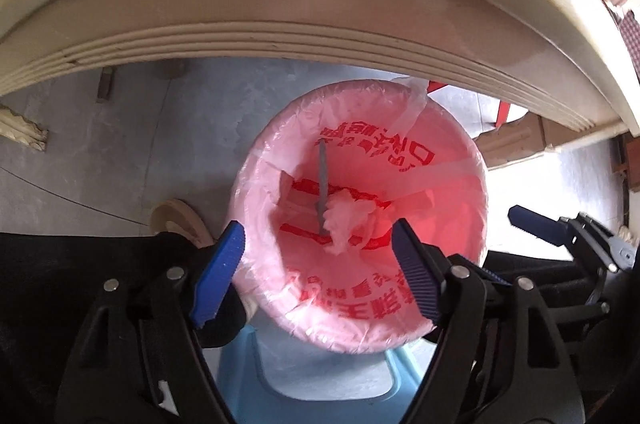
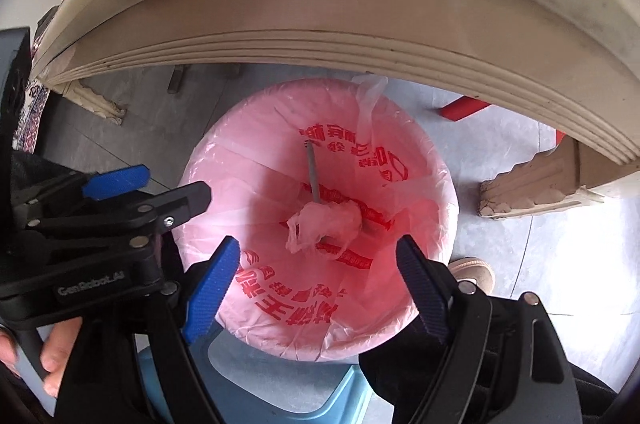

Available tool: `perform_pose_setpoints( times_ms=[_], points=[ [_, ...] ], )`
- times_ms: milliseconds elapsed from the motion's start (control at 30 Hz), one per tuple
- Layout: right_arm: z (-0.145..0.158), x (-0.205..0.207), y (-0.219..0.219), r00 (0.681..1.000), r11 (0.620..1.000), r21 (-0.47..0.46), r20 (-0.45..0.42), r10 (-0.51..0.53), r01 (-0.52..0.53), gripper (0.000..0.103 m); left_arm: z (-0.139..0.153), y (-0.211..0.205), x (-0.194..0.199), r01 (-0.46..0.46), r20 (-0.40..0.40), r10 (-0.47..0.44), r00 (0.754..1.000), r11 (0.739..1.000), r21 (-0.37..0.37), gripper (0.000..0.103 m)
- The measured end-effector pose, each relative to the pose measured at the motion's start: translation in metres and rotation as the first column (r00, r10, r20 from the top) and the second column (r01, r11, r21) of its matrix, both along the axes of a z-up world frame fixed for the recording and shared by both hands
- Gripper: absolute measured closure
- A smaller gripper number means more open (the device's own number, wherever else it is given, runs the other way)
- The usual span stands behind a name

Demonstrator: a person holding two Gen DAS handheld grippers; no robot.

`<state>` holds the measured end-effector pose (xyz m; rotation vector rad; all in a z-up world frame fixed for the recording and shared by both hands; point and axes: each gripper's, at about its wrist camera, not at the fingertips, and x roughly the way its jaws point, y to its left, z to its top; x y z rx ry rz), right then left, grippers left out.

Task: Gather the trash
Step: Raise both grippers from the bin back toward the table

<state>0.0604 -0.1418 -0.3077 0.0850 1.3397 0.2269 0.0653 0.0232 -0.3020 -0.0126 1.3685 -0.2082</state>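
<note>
Pink-lined bin (image 1: pixel 360 224) sits on the floor under the table's edge (image 1: pixel 280 36), already holding a crumpled white wad (image 1: pixel 344 220) and grey stick (image 1: pixel 322 180), with left gripper (image 1: pixel 318 272) and right gripper (image 2: pixel 316 284) both spread and empty above it, so that drop looks done.

1. Left wrist view: faces steeply down, close above the pink-lined bin (image 1: pixel 360 220); table edge (image 1: pixel 280 24) at 12 o'clock, right gripper (image 1: pixel 560 228) at 3.
2. Right wrist view: likewise; left gripper (image 2: pixel 152 188) at 9.
3. Shared: bin, table edge, floor (image 1: pixel 120 144).
</note>
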Motion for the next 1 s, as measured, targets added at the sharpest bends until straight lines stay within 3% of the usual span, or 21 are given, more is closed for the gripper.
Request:
perform_pose_setpoints(
  times_ms=[133, 367, 467, 633, 733, 1000],
  points=[
    [0.022, -0.014, -0.004, 0.999, 1.0, 0.021, 0.041, -0.02, 0.019, 0.024, 0.022, 0.006, -0.008, 0.024, 0.015, -0.024, 1.0, 1.0, 0.016, 0.028],
    [0.092, -0.045, -0.016, 0.978, 0.994, 0.072, 0.188, -0.089, 0.077, 0.024, 0.096, 0.021, -0.017, 0.035, 0.113, -0.04, 0.993, 0.998, 0.045, 0.028],
    [0.132, -0.051, -0.028, 0.951, 0.989, 0.095, 0.276, -0.137, 0.114, 0.024, 0.138, 0.027, -0.012, 0.013, 0.166, -0.024, 0.986, 0.997, 0.07, 0.028],
    [0.196, -0.049, -0.037, 0.899, 0.982, 0.102, 0.397, -0.184, 0.156, 0.024, 0.191, 0.033, 0.005, -0.004, 0.198, 0.004, 0.98, 1.0, 0.001, 0.027],
    [0.225, -0.046, -0.036, 0.878, 0.982, 0.104, 0.44, -0.187, 0.157, 0.024, 0.217, 0.029, 0.013, -0.021, 0.23, 0.019, 0.973, 1.0, 0.005, 0.027],
    [0.25, -0.029, -0.037, 0.867, 0.983, 0.108, 0.463, -0.184, 0.151, 0.024, 0.251, 0.019, 0.031, -0.006, 0.274, -0.007, 0.962, 0.999, 0.047, 0.022]
  ],
)
